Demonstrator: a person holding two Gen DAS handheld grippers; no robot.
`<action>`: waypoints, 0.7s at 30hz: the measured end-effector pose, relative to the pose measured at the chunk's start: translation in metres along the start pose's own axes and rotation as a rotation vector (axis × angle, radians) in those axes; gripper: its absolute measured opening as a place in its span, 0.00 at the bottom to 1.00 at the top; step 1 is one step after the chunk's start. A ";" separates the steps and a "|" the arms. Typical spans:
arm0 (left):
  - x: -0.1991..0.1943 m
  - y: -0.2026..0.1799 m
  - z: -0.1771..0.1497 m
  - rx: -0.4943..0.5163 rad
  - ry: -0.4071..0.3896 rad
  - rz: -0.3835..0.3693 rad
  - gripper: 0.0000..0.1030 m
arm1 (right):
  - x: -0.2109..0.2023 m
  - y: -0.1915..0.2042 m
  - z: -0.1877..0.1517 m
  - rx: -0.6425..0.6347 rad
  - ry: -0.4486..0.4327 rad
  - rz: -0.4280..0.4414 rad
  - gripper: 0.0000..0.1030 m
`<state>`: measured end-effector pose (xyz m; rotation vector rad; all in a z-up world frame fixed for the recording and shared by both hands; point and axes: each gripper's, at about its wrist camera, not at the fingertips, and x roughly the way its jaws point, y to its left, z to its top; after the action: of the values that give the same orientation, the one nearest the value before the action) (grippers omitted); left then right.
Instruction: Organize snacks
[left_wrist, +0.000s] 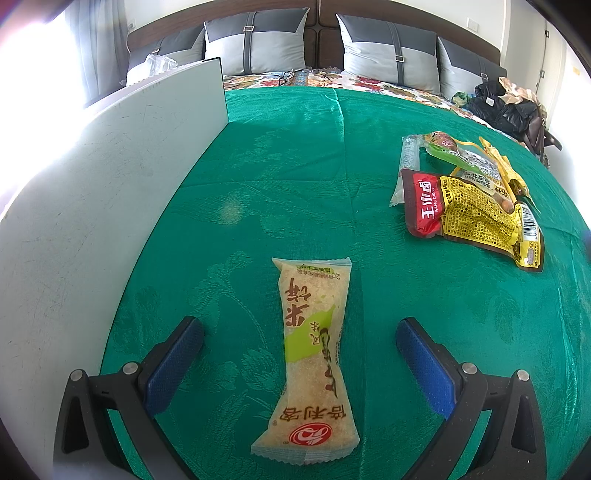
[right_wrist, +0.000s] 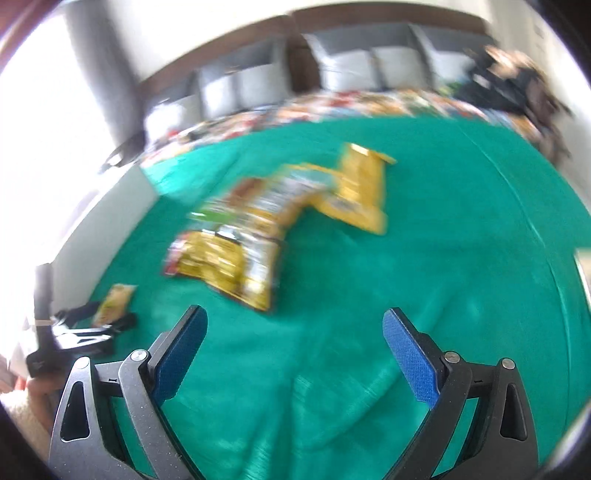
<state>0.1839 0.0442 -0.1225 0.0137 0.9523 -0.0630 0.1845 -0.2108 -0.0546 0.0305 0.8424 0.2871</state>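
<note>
Lined up for a pick: left gripper (left_wrist: 300, 334) spread wide, straddling the rice cracker pack (left_wrist: 312, 354) flat on the green cloth (left_wrist: 280, 177) — not yet pinched. Next, probably, lower and close across its narrow middle. Right gripper (right_wrist: 294, 328) likewise spread and empty, short of the snack pile (right_wrist: 273, 221) — view blurred
</note>
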 end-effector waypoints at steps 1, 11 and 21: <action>0.000 0.000 0.000 0.000 0.000 0.000 1.00 | 0.018 0.018 0.013 -0.101 0.044 0.011 0.94; 0.000 0.000 0.001 -0.001 -0.001 0.000 1.00 | 0.088 0.066 0.020 -0.338 0.305 -0.003 0.47; 0.001 0.001 0.001 0.000 -0.001 0.001 1.00 | -0.031 -0.022 -0.089 0.226 0.156 -0.253 0.47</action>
<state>0.1852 0.0447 -0.1224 0.0141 0.9515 -0.0620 0.1048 -0.2481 -0.0942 0.1128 1.0195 -0.0450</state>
